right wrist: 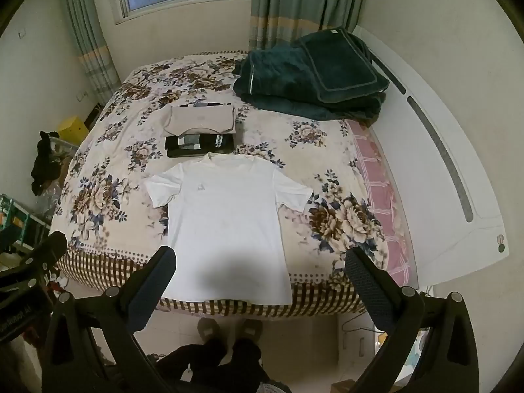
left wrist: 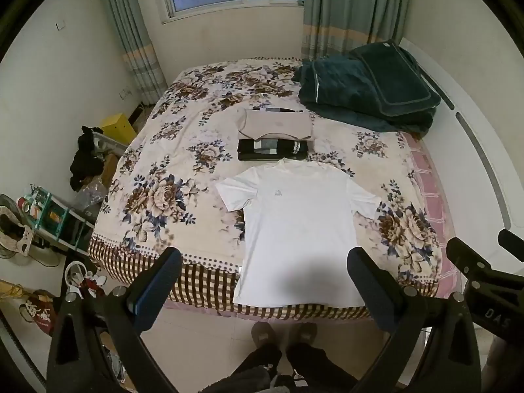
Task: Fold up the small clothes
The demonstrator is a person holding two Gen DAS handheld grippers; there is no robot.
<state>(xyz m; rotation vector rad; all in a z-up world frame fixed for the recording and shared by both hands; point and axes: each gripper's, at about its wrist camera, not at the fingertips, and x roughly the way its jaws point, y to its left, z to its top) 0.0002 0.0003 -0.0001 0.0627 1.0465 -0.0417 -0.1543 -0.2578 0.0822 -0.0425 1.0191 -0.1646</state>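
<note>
Both the left gripper (left wrist: 262, 281) and the right gripper (right wrist: 258, 278) are held tilted downward, jaws spread wide, nothing gripped.

I see a white tee (left wrist: 296, 226) spread flat, face up, sleeves out, hem at the bed's near edge. Just beyond its collar: a folded black garment (left wrist: 271, 150), then a folded beige one (left wrist: 275, 125), touching.

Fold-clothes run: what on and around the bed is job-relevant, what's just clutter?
Job:
white T-shirt, spread flat, unfolded
folded beige top
folded black garment
left gripper and right gripper, both open, empty

Lying about:
dark green blanket
yellow box
floor clutter
</note>
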